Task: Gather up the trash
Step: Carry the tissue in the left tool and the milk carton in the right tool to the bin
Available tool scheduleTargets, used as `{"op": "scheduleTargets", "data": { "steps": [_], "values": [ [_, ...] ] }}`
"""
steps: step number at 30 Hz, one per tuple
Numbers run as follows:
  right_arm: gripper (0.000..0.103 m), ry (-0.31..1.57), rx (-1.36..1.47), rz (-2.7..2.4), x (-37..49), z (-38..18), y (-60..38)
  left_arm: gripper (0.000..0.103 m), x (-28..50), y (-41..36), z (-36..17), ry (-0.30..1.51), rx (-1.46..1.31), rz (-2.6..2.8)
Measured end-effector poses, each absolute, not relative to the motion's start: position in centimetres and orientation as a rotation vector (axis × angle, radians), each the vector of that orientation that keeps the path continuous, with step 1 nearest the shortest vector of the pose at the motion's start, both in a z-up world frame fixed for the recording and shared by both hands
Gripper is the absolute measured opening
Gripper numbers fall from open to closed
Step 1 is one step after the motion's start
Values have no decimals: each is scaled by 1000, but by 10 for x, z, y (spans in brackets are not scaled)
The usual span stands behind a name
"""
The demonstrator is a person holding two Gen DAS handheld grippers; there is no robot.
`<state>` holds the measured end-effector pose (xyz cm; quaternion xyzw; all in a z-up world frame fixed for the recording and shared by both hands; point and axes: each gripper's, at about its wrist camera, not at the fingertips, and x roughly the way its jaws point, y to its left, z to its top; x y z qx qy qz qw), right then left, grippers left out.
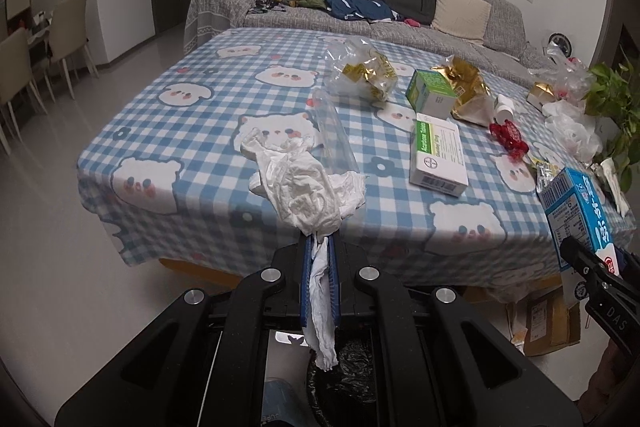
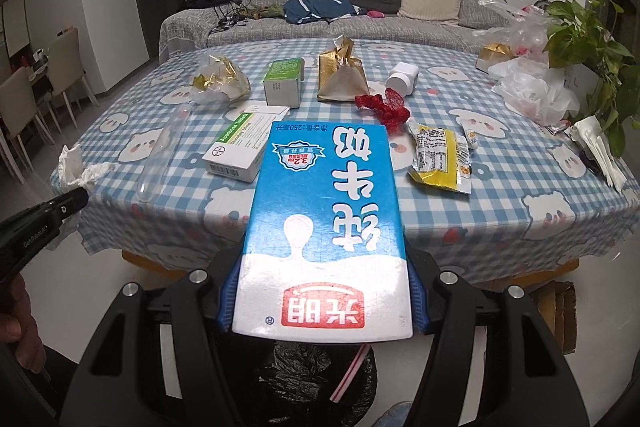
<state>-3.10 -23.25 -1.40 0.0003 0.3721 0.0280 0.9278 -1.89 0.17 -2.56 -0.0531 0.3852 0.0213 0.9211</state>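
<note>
We hold a crumpled tissue [image 1: 308, 183] pinched tight in our left hand-held gripper [image 1: 319, 247] and a milk box [image 2: 324, 227] squeezed in our right hand-held gripper [image 2: 324, 301], above the black bin bag [image 2: 316, 379], where the loose tissue could slip out and miss.

Checked table [image 2: 500, 163] — medicine boxes [image 2: 240, 147], wrappers [image 2: 440, 159]

We see near left part of table [image 1: 192, 131] bare: free passage. Clear tube [image 1: 334, 131], medicine boxes [image 2: 240, 147], snack wrapper [image 2: 440, 159] crowd middle. Plastic bags [image 2: 532, 87], plant [image 2: 592, 47] block right edge.
</note>
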Motion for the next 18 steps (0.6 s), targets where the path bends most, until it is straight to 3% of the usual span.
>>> {"op": "scheduleTargets", "data": {
  "steps": [18],
  "values": [
    [61,831,-27,59,-60,-71,-220,7,-64,-15,-112,892,-115,-10]
  ]
}}
